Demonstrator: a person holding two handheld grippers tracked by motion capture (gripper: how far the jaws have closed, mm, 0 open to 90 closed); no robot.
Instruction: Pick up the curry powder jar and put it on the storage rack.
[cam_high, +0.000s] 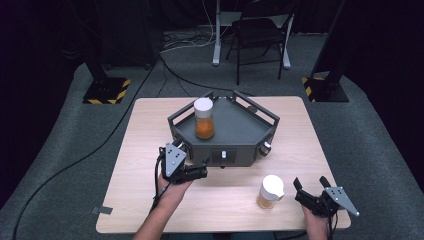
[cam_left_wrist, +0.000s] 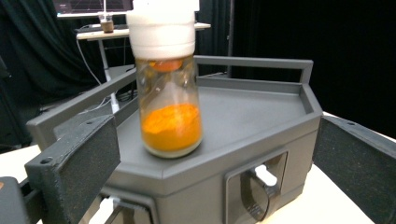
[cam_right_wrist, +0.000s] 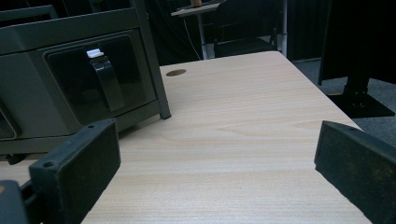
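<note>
Left gripper released, at grey tray front, facing orange-powder jar standing upright on tray. Right gripper released beside second jar on bench. Next, likely: right closes on second jar.

A wooden table carries a dark grey railed stand at its far middle. On the stand's left part a white-capped jar of orange powder stands upright. The left gripper sits just near the stand's front left corner, jaws apart. A second white-capped jar stands on the table, near right. The right gripper lies just right of it, jaws spread.
</note>
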